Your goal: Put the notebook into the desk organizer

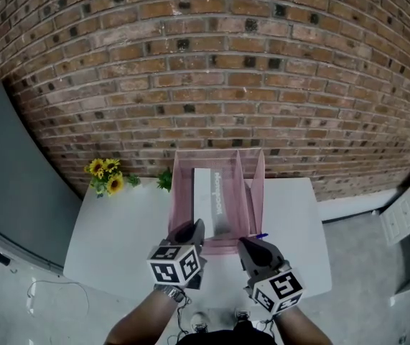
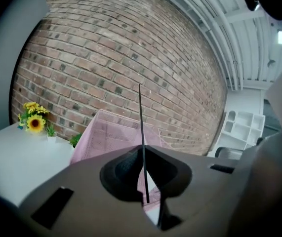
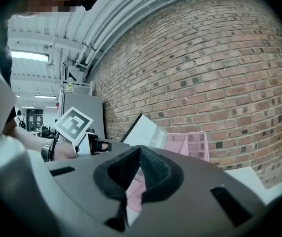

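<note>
Pinching the notebook [image 1: 208, 200] edge-on, the left hand-held gripper [image 1: 194, 230] holds it tilted over the pink desk organizer [image 1: 183, 192], beside its divider [image 1: 240, 185]. The right hand-held gripper [image 1: 246, 244] is closed and empty. Sunflowers [image 1: 104, 175] stand well left on the worktop [image 1: 118, 228].

Left forearm [image 1: 134, 327] and right forearm [image 1: 301, 333] bare, extended forward side by side. Grey left gripper [image 1: 194, 228]: jaws clamped on the thin pale-grey notebook [image 1: 208, 192]. Grey right gripper [image 1: 248, 244]: jaws together, nothing between.

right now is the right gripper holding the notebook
No, the right gripper is shut on nothing; the left gripper pinches the notebook by its edge.
</note>
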A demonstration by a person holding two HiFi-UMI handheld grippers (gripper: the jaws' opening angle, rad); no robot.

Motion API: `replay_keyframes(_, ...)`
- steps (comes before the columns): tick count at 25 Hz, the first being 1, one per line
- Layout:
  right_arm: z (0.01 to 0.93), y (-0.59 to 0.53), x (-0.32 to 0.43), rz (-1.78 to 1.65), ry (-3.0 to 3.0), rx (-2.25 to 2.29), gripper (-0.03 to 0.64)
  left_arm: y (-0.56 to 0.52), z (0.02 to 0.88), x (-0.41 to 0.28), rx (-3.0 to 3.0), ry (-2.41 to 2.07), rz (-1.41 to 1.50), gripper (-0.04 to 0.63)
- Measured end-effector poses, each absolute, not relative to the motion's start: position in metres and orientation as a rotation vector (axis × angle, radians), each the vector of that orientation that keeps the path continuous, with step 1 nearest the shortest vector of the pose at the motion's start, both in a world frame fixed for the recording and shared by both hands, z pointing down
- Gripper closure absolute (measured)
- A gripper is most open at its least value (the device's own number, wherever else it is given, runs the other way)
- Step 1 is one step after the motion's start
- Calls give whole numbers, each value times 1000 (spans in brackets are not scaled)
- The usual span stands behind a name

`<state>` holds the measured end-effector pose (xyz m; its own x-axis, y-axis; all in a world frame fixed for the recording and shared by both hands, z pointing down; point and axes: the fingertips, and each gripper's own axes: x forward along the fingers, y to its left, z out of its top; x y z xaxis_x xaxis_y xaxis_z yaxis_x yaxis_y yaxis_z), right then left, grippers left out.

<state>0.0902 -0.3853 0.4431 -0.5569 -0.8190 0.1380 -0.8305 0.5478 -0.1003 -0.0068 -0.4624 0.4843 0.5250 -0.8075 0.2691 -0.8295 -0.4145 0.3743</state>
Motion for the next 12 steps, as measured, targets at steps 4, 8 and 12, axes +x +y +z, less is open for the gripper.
replay_keyframes(4,442,-388,93,240,-2704,1424,614,-466,489,-8,2316,-1422,169,541)
replay_keyframes(8,444,-389,93,240,-2714,1411,612,-467,498,-6,2310,-1440,256,442)
replay_keyframes(12,446,-389,90,246,-2720,1399,612,-467,508,-6,2323,-1478,380,376)
